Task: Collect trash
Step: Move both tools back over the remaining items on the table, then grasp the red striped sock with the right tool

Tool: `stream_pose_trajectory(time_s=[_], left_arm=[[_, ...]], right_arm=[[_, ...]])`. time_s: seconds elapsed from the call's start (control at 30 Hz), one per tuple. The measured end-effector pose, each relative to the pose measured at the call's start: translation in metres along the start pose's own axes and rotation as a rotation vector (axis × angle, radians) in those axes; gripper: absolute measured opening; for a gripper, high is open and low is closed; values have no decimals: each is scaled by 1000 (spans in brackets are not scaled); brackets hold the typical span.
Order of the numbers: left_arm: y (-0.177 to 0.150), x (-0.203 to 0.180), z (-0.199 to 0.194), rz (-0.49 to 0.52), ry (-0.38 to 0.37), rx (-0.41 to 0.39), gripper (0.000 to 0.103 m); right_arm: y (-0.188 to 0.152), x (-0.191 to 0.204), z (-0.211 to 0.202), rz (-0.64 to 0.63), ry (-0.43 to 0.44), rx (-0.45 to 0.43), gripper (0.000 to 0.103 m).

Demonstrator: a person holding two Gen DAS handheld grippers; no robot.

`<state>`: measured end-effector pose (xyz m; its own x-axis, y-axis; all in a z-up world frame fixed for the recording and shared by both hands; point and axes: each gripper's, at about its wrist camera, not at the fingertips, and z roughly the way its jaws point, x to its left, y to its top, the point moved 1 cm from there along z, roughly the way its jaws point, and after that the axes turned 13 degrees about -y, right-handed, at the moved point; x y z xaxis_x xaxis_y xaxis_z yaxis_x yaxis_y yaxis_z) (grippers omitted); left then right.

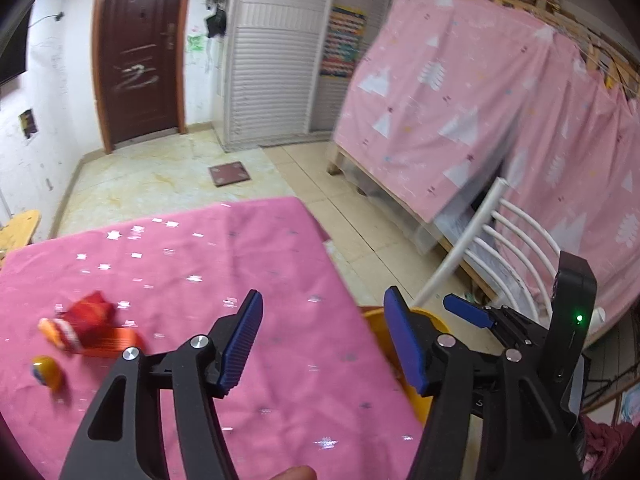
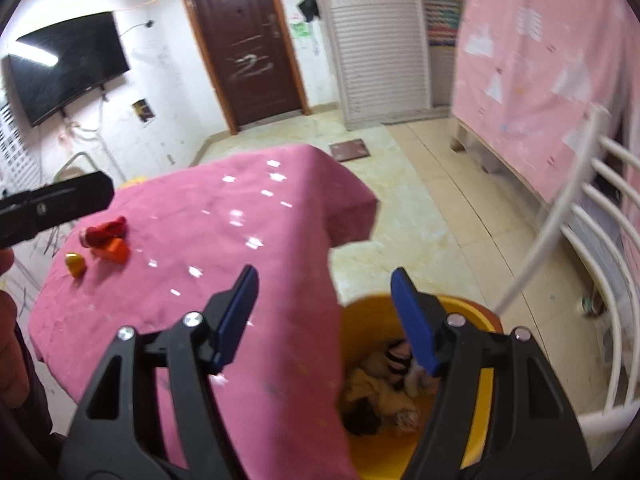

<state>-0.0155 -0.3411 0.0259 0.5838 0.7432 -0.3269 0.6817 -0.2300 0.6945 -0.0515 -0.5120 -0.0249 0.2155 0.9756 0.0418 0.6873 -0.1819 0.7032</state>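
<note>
A table under a pink cloth (image 1: 200,264) (image 2: 240,208) carries a red wrapper (image 1: 86,310) (image 2: 104,234), an orange wrapper (image 1: 110,342) (image 2: 114,252) and a small yellow piece (image 1: 46,370) (image 2: 75,264) at its left. A yellow bin (image 1: 434,316) (image 2: 472,304) stands on the floor by the table's right edge, with crumpled trash (image 2: 384,392) inside. My left gripper (image 1: 324,296) is open and empty above the table's right side. My right gripper (image 2: 325,272) is open and empty over the table edge and the bin; one of its fingers (image 1: 468,314) shows in the left wrist view.
A white metal chair (image 1: 500,240) (image 2: 600,220) stands right of the bin. Behind it is a frame draped in pink cloth (image 1: 480,100). A dark scale (image 1: 230,174) (image 2: 350,148) lies on the tiled floor before a brown door (image 1: 138,60). A television (image 2: 68,64) hangs at left.
</note>
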Motion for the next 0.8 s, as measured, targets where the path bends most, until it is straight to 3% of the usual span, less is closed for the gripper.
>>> stream_pose_trajectory(time_s=[0.4, 0.8], left_arm=[[11, 89, -76, -87, 154, -104, 60], [14, 178, -118, -177, 290, -140, 62]], right_arm=[[36, 110, 1, -167, 130, -35, 66], [39, 185, 10, -277, 208, -10, 66]])
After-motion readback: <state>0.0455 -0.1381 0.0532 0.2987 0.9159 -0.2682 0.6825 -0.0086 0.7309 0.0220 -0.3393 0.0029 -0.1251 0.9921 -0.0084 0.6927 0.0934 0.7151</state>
